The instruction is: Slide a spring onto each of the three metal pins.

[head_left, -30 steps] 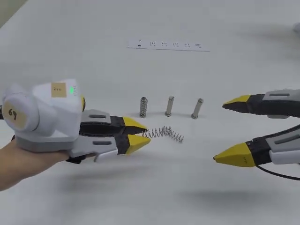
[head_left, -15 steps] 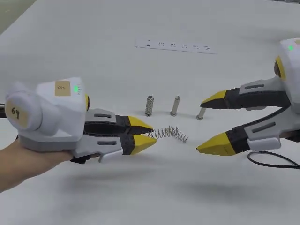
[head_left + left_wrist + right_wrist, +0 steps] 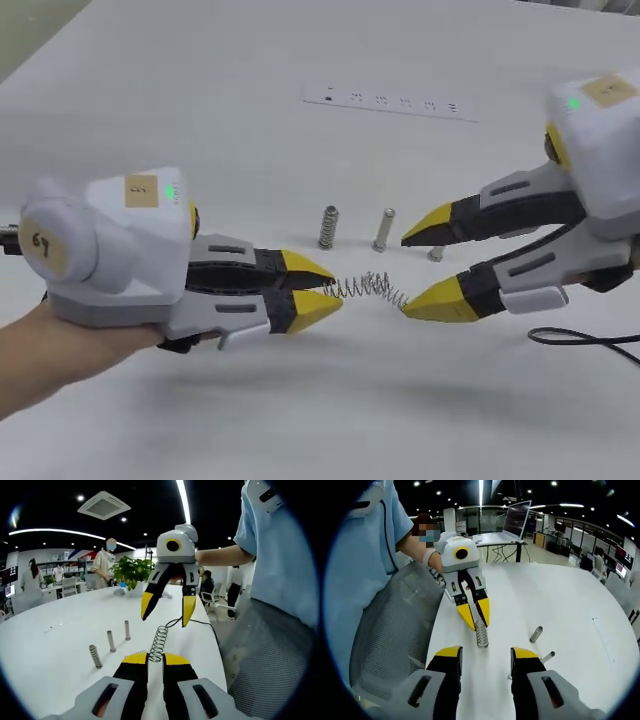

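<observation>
Left of the middle pin (image 3: 384,230) and nearer the person: left hand-held gripper (image 3: 334,288), jaws pinched narrow on one end of the loose spring (image 3: 368,287). Spring held out roughly level toward the right, apparently clear of the counter (image 3: 200,80). Judged a presenting hold, leaving the free end open for a second grip.

Just left of the middle pin: left pin (image 3: 330,212), upright, already carrying a fitted spring (image 3: 327,236). Middle pin itself upright and bare. Judged one of three done.

Just right of the middle pin: right pin (image 3: 436,254), bare as far as seen, partly hidden behind a jaw.

Right of the middle pin and nearer the person: right hand-held gripper (image 3: 405,274), jaws spread wide, tips close to the loose spring's free end, nothing gripped. Judged poised to steady or take that end before threading onto a bare pin.

Beyond the middle pin: power strip (image 3: 390,103), well apart. Far right of it: cable (image 3: 585,340) lying on the counter.
</observation>
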Demonstrator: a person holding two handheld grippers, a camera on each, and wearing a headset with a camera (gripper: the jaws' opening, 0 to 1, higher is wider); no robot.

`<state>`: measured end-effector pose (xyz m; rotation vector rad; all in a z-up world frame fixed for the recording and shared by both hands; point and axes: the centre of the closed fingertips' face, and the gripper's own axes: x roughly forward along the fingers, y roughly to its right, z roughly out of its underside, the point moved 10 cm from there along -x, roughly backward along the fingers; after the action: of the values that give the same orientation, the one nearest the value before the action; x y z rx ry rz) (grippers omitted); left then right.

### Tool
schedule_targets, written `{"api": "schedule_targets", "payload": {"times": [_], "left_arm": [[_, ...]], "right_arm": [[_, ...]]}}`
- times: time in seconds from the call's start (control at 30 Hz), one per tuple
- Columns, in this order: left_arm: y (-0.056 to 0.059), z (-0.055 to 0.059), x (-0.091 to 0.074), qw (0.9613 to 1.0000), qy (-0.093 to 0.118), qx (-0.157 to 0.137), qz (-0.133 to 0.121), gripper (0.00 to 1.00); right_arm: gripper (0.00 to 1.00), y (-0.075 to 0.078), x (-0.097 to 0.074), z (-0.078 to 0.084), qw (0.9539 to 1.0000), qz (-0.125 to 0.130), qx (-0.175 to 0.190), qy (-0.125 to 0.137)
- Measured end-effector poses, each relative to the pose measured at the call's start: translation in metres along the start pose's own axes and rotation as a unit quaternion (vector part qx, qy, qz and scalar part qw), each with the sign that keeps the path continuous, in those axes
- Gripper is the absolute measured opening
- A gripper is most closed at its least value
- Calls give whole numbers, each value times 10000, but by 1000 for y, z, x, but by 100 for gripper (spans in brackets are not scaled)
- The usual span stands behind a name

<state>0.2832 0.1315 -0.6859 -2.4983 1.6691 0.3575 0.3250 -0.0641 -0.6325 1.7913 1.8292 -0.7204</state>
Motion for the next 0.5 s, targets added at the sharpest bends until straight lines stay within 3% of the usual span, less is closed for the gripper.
{"api": "schedule_targets", "payload": {"times": [0.27,0.5], "left_arm": [[-1,1,-2,10000,43,-53,-12,3],[0,0,-3,10000,33,-42,-3,3]], "right_arm": [[23,0,8,-4,9999,-128,-80,-51],[17,-1,13,-6,9997,-218,-85,-74]]}}
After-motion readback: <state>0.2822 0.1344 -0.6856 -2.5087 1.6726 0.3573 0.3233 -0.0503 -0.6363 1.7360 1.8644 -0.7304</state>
